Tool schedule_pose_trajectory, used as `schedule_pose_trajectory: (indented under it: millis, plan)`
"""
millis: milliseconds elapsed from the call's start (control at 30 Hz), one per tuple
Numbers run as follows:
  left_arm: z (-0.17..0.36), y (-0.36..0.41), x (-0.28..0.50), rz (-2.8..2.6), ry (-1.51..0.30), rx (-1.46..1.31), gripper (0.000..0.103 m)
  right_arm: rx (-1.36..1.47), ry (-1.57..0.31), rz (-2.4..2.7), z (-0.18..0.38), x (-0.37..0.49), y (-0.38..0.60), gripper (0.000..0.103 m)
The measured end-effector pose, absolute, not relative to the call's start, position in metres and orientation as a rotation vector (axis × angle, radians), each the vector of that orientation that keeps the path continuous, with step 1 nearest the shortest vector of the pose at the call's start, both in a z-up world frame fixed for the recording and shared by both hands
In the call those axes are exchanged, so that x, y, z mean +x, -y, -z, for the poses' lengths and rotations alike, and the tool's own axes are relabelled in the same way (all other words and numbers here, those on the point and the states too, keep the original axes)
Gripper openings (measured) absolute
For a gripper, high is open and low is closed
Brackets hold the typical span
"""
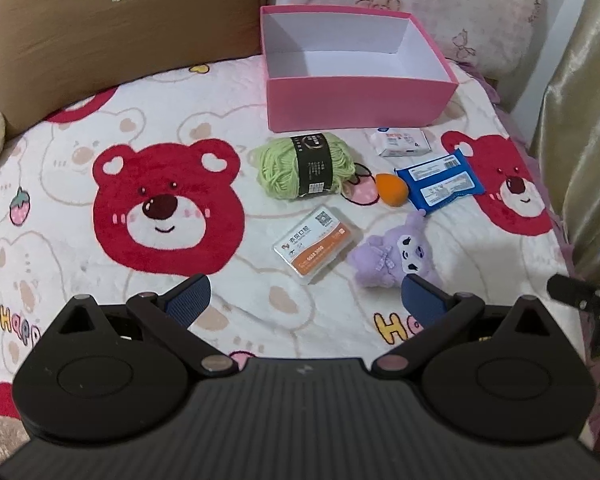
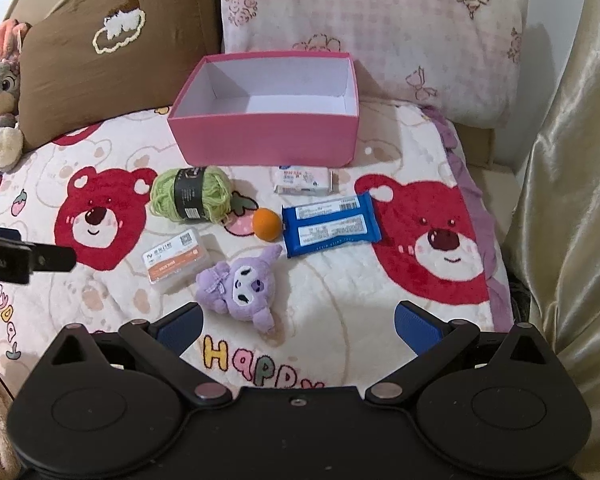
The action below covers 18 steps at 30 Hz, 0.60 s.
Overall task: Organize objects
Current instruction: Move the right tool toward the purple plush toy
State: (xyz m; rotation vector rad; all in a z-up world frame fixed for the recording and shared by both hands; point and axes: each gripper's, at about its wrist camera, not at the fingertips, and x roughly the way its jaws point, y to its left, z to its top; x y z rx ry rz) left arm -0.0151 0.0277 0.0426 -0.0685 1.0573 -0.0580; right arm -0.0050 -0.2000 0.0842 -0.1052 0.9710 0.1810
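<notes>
1. Both tools hover over the bed empty: the left hand-held gripper (image 1: pixel 306 300) has its blue pads spread wide, and the right hand-held gripper (image 2: pixel 298 326) is spread just as wide, nothing between the fingers of either.
2. Under everything lies a fleece blanket (image 2: pixel 400 292) printed with red bear faces, and the things to be organized rest on it.
3. At the back stand a brown pillow (image 1: pixel 112 48) and a pink patterned pillow (image 2: pixel 380 32).
4. Before the pillows sits an open pink box (image 2: pixel 268 140) with a white inside, nothing in it.
5. A plush rabbit (image 2: pixel 0 92) leans at the far left, beside the brown pillow.
6. Just in front of the box's left half lies a skein of green yarn (image 1: pixel 304 166) with a black band.
7. A blue packet (image 2: pixel 330 230) lies right of the yarn, its white labels facing up.
8. A small clear case with an orange label (image 2: pixel 178 256) lies near the yarn; its print is too small to read.
9. A purple plush toy (image 2: pixel 240 288) lies nearest the right tool's fingers, beside that case.
10. A small white packet (image 1: pixel 402 142), perhaps tissues, lies close to the box front.
11. An orange egg-shaped sponge (image 2: pixel 266 224) touches the blue packet's left edge.
</notes>
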Motion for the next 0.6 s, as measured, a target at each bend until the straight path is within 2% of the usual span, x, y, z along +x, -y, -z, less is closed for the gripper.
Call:
schedule_pose_trajectory:
  millis: [600]
  plan:
    - [-0.045, -0.014, -0.018, 0.062, -1.049, -0.02, 0.103, -0.185, -0.926, -0.214, -0.106, -0.008, 0.198, 0.103]
